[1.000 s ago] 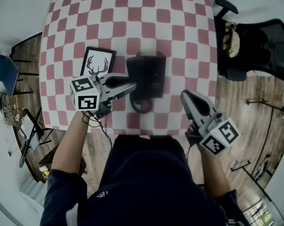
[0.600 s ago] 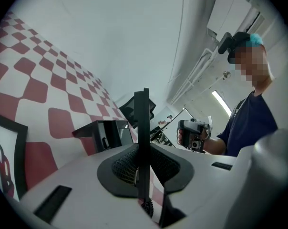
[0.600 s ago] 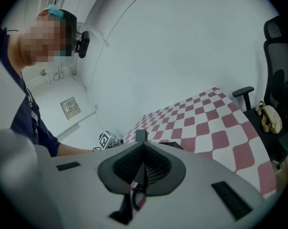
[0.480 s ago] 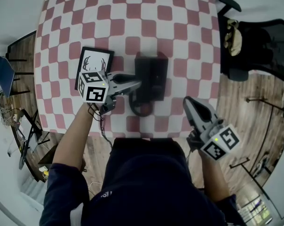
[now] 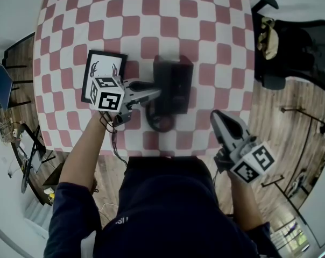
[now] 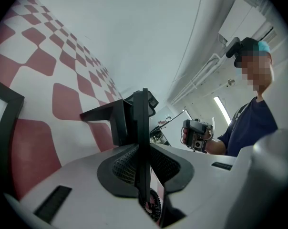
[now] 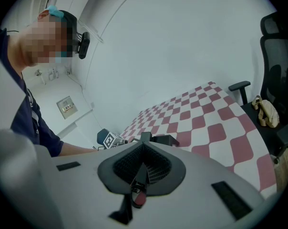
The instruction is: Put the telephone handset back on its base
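Black handset (image 6: 142, 123) stands edge-on between the pads of our left gripper (image 5: 153, 93), which are closed on it, at the left side of the base (image 5: 178, 85); whether it is seated we cannot tell. Our right gripper (image 5: 217, 115), jaws together on nothing, hangs right of the base, nearer us.

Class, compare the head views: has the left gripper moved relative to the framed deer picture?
Yes. The left gripper shifted toward the framed picture: its marker cube sat just below that picture, and now overlaps its lower right corner.
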`<state>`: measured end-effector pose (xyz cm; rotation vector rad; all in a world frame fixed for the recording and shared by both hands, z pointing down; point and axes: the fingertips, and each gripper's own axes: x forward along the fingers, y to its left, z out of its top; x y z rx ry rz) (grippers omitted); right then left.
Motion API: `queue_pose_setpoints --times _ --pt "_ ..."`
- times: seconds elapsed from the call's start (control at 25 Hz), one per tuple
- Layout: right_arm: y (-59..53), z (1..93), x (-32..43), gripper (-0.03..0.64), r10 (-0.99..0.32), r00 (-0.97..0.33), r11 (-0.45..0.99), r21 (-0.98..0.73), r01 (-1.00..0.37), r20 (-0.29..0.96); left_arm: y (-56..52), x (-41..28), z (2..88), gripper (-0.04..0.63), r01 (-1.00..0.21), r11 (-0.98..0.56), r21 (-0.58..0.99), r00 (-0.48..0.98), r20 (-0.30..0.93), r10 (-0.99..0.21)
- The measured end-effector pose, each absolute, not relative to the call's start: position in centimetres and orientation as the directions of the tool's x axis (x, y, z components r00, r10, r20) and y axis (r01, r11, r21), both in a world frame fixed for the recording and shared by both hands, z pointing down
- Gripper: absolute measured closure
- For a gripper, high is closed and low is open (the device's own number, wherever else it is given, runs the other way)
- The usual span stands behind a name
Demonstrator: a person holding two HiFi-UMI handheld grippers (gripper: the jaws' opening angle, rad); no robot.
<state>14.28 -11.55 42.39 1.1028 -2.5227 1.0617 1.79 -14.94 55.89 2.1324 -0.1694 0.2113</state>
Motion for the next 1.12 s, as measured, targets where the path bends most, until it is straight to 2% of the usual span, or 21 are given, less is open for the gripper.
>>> queue_pose_setpoints --times 0.64,1.12 --pt "-11.9 43.1 13.6 0.6 -0.555 -0.709 0.46 -0.55 -0.697 0.435 -14.4 1.8 57.1 0.505 -0.157 -0.479 0.863 0.983 0.181 0.004" --pt "-11.3 43.2 13.3 0.6 -0.551 -0.709 0.462 -0.546 -0.698 0.44 -14.3 1.6 58.1 0.497 -0.181 -0.443 0.878 0.981 0.195 -0.014"
